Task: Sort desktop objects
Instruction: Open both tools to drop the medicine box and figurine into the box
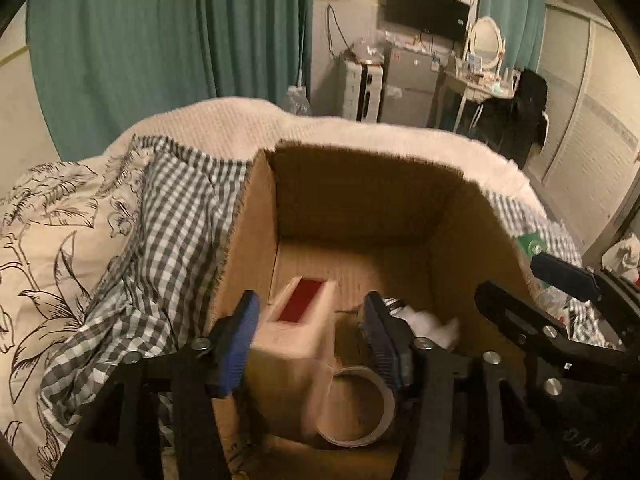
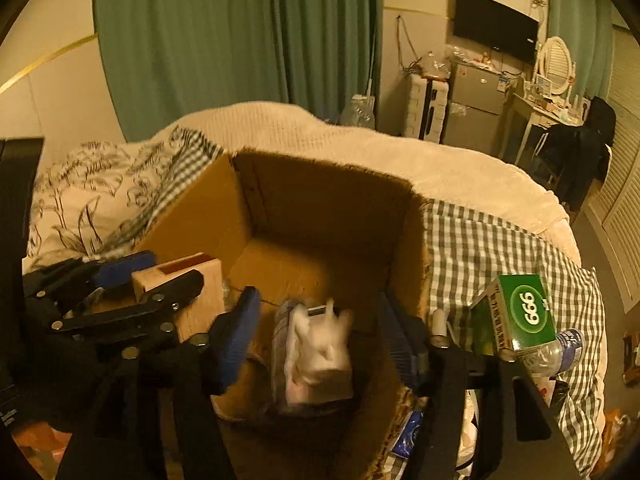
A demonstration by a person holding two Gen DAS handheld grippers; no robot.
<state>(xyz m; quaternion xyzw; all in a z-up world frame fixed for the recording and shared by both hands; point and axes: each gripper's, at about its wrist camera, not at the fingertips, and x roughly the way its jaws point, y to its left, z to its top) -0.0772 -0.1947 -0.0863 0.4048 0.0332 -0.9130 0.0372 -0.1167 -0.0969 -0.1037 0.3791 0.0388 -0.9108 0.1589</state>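
An open cardboard box (image 1: 360,184) sits on a bed; it also shows in the right wrist view (image 2: 320,196). My left gripper (image 1: 312,340) is open over the box, and a blurred pale wooden block with a red top (image 1: 296,320) is between its blue pads, apart from the right pad. A roll of tape (image 1: 352,408) lies on the box floor. My right gripper (image 2: 320,344) is open over the box, with a blurred white packet (image 2: 316,356) between its fingers, touching neither. The block also shows in the right wrist view (image 2: 188,280).
A checked cloth (image 2: 500,248) and a floral duvet (image 1: 52,240) lie around the box. A green carton marked 666 (image 2: 516,316) and a plastic bottle (image 2: 560,352) lie right of the box. Curtains, a fridge and a dressing table stand beyond the bed.
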